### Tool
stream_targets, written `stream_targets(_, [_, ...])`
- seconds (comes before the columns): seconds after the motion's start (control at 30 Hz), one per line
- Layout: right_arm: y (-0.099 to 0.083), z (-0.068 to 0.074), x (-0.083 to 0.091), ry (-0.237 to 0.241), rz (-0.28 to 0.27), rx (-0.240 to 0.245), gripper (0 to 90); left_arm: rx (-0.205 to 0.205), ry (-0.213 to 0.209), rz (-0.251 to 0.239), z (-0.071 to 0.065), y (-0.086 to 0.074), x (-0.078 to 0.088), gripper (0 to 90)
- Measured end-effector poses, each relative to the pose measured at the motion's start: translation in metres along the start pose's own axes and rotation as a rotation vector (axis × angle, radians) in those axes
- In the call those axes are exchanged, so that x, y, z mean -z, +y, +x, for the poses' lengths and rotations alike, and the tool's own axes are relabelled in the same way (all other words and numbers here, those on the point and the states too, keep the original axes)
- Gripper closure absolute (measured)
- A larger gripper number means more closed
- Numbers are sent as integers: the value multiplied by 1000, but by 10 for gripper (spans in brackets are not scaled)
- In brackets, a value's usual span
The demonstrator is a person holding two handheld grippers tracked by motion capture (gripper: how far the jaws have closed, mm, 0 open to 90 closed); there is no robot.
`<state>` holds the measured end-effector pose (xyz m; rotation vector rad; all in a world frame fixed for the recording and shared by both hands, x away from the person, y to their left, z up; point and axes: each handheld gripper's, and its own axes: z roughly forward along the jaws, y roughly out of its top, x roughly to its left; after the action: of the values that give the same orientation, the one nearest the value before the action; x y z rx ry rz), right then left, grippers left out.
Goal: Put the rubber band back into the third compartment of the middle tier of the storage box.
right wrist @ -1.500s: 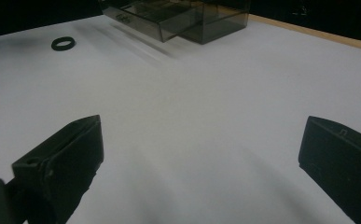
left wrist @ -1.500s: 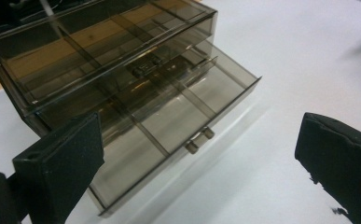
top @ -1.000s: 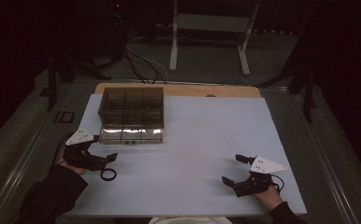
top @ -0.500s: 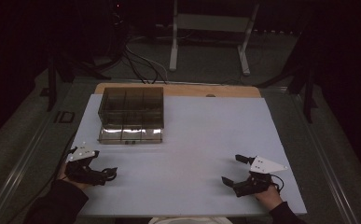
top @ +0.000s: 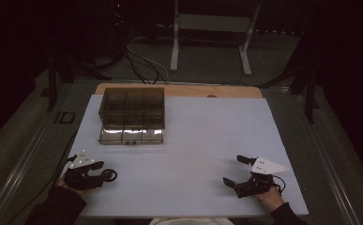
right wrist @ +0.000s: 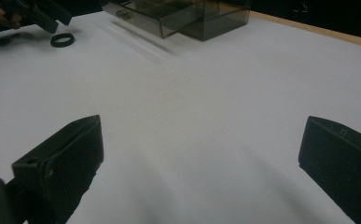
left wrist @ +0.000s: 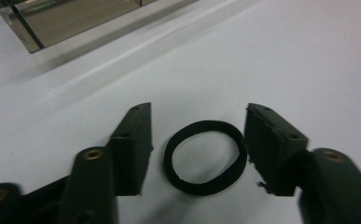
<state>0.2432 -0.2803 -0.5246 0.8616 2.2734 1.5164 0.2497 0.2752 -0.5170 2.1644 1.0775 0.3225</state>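
Ring [left wrist: 204, 157], a flat black band, lies between the left gripper's [left wrist: 197, 140] jaws, which have just been closing; one pad looks to touch it, the other stands just off. Right gripper [right wrist: 201, 163] is spread wide over the smooth white board [top: 193, 140]. Smoky clear box [top: 132, 115] sits far left; dark room beyond

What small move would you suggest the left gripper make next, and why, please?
Probably close further: the left gripper has just been closing, and the black ring lies flat on the white table between its jaws, one side still apart.
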Motion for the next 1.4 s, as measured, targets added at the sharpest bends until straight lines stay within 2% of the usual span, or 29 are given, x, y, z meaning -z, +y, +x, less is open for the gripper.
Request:
stream_targets(0.2, [0,0,0,-1,1,0,0,-36,9,27,5,-2,-3,619])
stream_targets(0.23, [0,0,0,-2,2,0,0,-38,0,35,5,-3,-4,656])
stream_targets(0.43, [0,0,0,-1,2,1,0,-72,15,65,5,-6,-9,754])
stream_targets(0.6, [0,0,0,-1,2,-3,0,-73,19,70,6,-6,-9,807])
stream_targets(0.7, [0,0,0,-2,2,-1,0,-61,16,71,7,-6,-9,883])
stream_targets(0.87, [0,0,0,-2,2,0,0,-53,17,69,6,-6,-9,899])
stream_targets(0.93, [0,0,0,-2,3,-2,0,-66,26,75,5,-5,-9,900])
stream_targets(1.17, [0,0,0,-2,3,-1,0,-66,20,73,4,0,-5,900])
stream_targets(1.2, [0,0,0,-2,3,-1,0,-66,30,71,3,1,-4,900])
stream_targets(1.4, [0,0,0,-3,1,-2,0,-65,14,60,-1,8,-2,900])
